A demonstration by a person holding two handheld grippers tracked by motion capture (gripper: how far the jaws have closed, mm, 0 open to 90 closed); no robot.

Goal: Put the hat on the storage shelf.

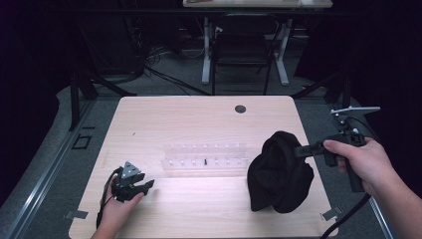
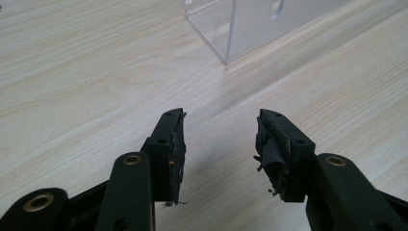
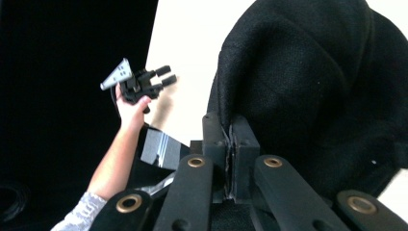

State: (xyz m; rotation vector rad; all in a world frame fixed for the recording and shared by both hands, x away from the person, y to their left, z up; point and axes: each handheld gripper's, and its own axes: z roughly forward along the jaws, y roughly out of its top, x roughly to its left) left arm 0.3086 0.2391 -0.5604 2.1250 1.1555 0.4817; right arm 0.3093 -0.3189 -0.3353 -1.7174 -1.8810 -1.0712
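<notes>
1. The right gripper point(image 1: 298, 150) was clamped on a fold of the black cloth point(image 1: 278, 172), its jaws pressed together with only a thin edge of fabric between them, as the right gripper view showed point(image 3: 231, 144).
2. The black cloth hung bunched from that grip near the right edge of the bench point(image 1: 199, 114), its lower part resting on or just above the wood towards the near right corner; I could not tell which.
3. The right hand point(image 1: 361, 162) held the gripper from beyond the right edge, and its cable point(image 1: 348, 214) trailed down past the near right corner.
4. The left gripper point(image 1: 144, 186) lay low over the near left part of the bench, jaws wide apart with nothing between them point(image 2: 219, 139).
5. The left hand point(image 1: 119, 204) came in over the near edge.
6. A clear plastic rack point(image 1: 206, 158) stood in the middle of the bench, between the two grippers and just left of the cloth; one corner of it lay ahead of the left gripper's jaws point(image 2: 250, 24).
7. A small dark round grommet point(image 1: 240, 108) sat near the far edge.
8. Beyond the far edge stood a dark chair point(image 1: 244, 47) and the white legs of another desk point(image 1: 206, 50).
</notes>
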